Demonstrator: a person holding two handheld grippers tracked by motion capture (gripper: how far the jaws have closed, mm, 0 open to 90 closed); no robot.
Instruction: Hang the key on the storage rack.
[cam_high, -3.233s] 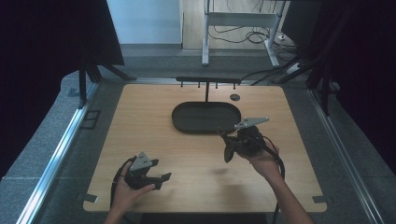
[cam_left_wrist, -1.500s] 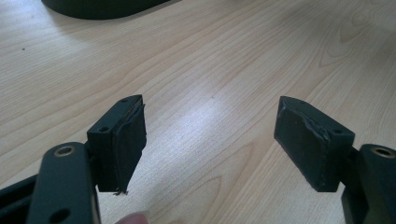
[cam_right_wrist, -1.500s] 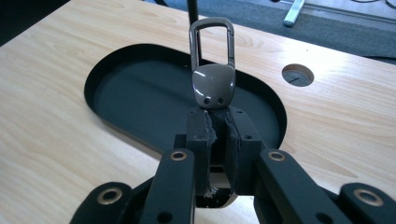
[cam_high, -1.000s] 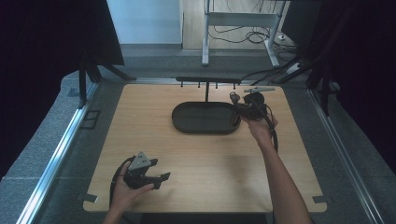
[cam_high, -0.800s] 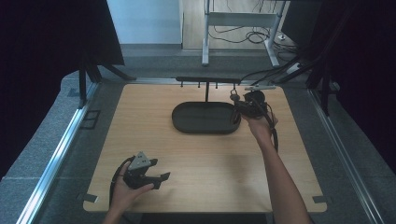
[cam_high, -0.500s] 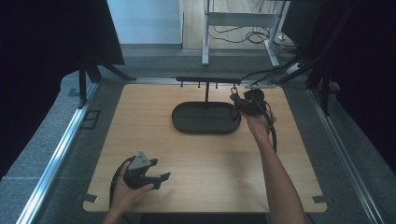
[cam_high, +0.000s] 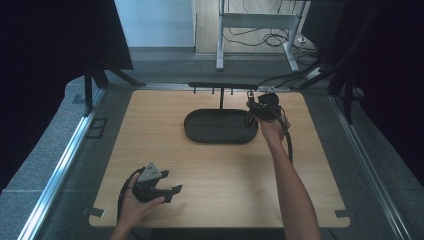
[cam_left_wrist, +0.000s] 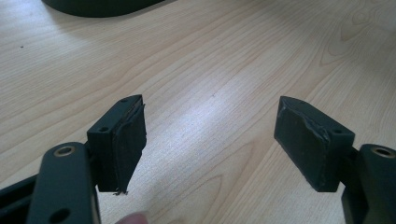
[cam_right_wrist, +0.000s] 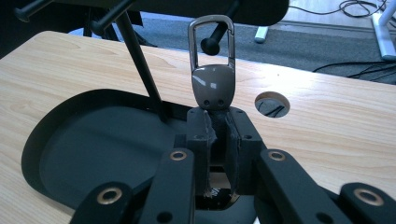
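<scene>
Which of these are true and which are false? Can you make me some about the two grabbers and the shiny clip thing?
1. The right gripper is shut on the metal clip. True.
2. The clip lies flat in the dark tray. False: it stands upright between the jaws, above the tray's edge.
3. The left gripper is holding something. False: its jaws stand wide open over bare wooden table.
4. The clip's loop is near a knobbed peg of the black rack. True.
5. The left gripper is right beside the tray. False: in the high view it rests near the table's front edge, far from the tray.
</scene>
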